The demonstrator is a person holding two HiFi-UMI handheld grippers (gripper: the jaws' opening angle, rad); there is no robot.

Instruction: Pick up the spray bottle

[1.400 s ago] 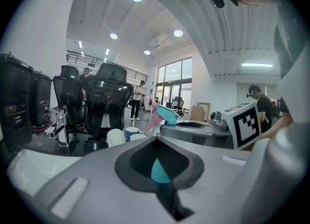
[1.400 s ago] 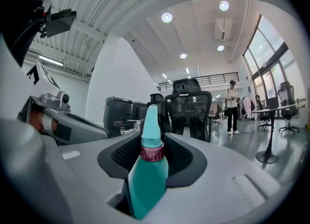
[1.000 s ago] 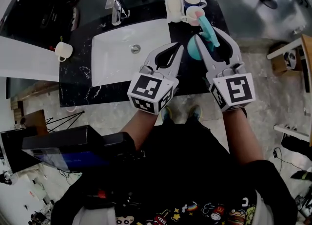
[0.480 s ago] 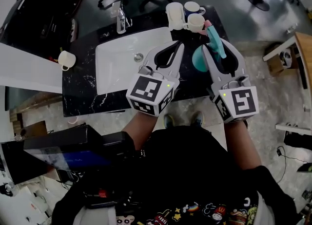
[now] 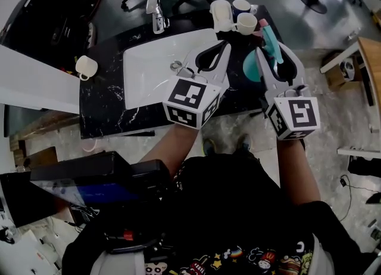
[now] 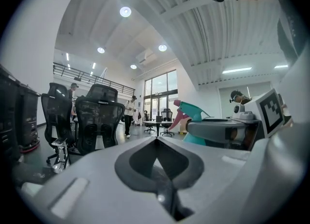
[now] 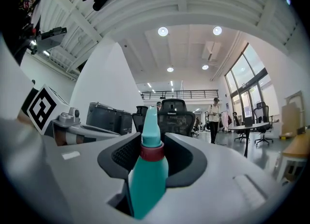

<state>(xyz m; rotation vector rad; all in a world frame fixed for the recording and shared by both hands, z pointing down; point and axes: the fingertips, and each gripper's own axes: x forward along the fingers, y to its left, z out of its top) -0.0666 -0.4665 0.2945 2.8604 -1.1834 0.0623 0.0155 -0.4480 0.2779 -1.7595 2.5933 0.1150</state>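
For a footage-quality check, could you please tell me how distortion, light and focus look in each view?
Head view: dim, edges bent by the lens, sink sharp. Left gripper view: round dark vignette, ceiling lights flare. Right gripper view: same vignette, the close spray bottle slightly soft.

Both bare forearms, left (image 5: 172, 143) and right (image 5: 292, 169), are stretched out forward side by side, with a gripper in each hand and the marker cubes facing up. The left gripper (image 5: 224, 45) has its jaws pressed together with nothing in them. The right gripper (image 5: 272, 47) is clamped on the spray bottle (image 5: 268, 34), whose top pokes out past the jaw tips.
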